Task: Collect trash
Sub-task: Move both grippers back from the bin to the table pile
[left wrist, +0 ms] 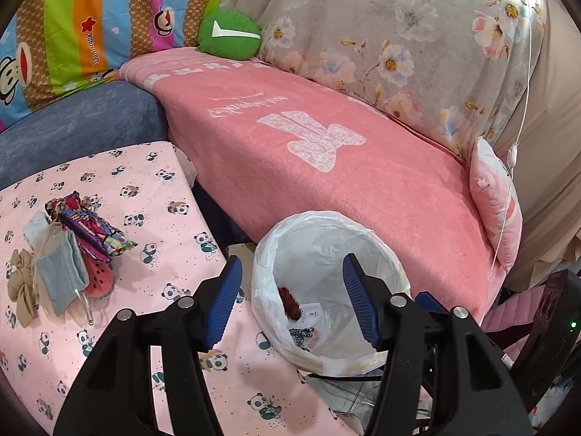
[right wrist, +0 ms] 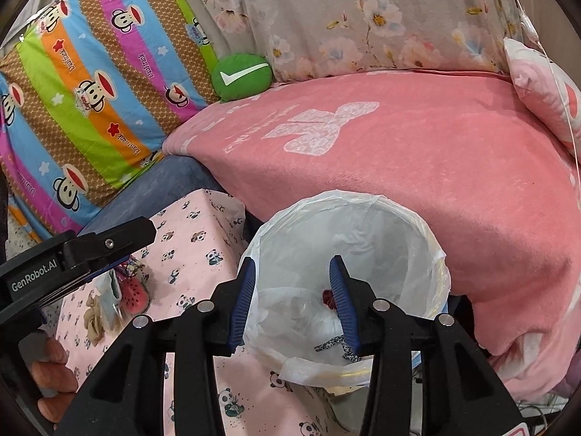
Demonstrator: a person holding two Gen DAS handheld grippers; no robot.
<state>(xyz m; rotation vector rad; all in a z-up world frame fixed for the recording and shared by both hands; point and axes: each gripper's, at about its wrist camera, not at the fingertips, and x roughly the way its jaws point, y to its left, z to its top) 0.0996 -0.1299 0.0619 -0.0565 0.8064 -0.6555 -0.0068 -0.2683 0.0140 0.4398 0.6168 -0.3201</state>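
Observation:
A white bin lined with a plastic bag (left wrist: 392, 254) (right wrist: 432, 239) stands between the panda-print table and the pink sofa. Inside lie a dark red scrap (left wrist: 290, 299) (right wrist: 328, 296), a crumpled clear bag (right wrist: 301, 316) and patterned bits (left wrist: 301, 334). My left gripper (left wrist: 290, 272) is open and empty, just over the bin's near rim. My right gripper (right wrist: 292, 272) is open and empty above the bin mouth. A pile of items (left wrist: 72, 250) with a colourful wrapper (left wrist: 94, 227) lies on the table at the left.
The panda-print tablecloth (left wrist: 152, 189) (right wrist: 196, 225) covers the table at the left. A pink blanket (left wrist: 326, 152) covers the sofa behind the bin. A green cushion (left wrist: 228, 34) and a pink pillow (left wrist: 497, 207) sit on it. The left gripper's body (right wrist: 72, 254) shows in the right view.

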